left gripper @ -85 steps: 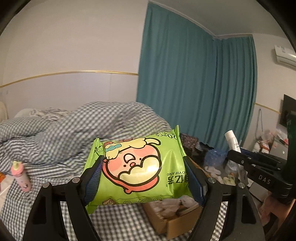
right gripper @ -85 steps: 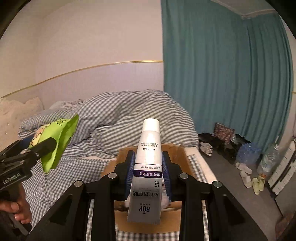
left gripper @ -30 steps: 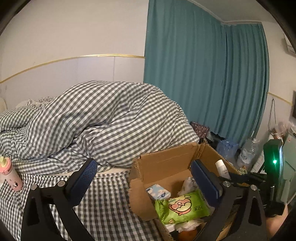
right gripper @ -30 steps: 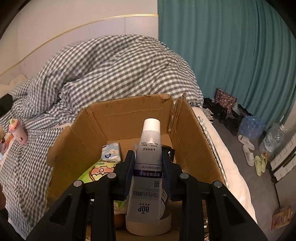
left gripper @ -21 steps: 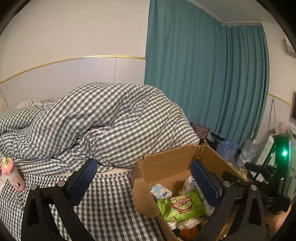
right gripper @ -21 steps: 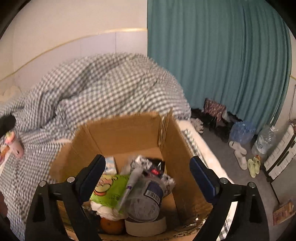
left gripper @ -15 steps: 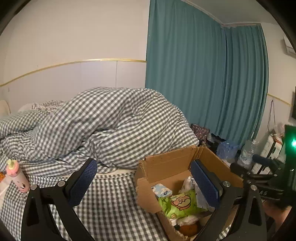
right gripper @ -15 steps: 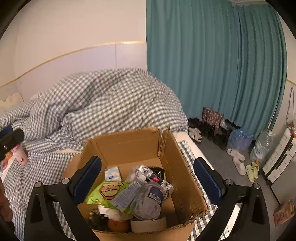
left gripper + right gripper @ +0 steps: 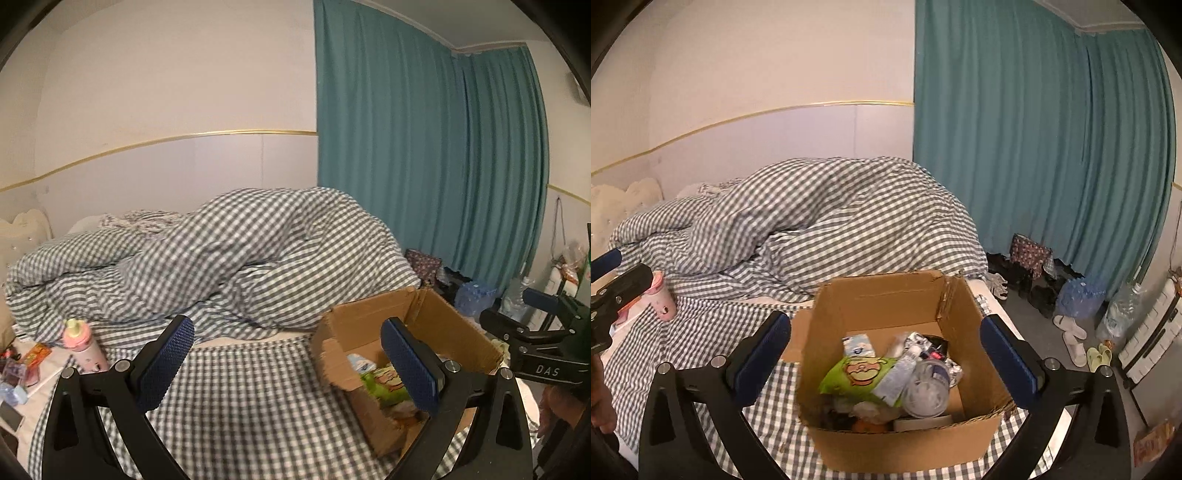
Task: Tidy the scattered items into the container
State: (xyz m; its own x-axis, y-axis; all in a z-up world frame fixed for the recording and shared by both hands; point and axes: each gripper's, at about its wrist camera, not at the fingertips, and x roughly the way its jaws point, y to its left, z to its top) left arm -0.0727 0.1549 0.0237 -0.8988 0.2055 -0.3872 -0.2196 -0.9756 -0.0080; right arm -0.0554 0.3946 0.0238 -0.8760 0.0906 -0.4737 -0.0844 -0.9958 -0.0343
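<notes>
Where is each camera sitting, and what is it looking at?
Left wrist: on the left hand-held gripper, open, facing the bed and pink bottle; the right hand-held gripper shows at the right edge.
Right wrist: on the right hand-held gripper, open, looking down into the cardboard box; the left one shows at the left edge.
Shared: box, checked duvet, teal curtain.

Brown cardboard box [image 9: 897, 439], lime-green snack packet [image 9: 857, 376] with an orange cartoon face, grey-and-white checked duvet [image 9: 236, 251], teal curtain [image 9: 1034, 147], pink bottle [image 9: 83, 347] with a seemingly yellowish cap
</notes>
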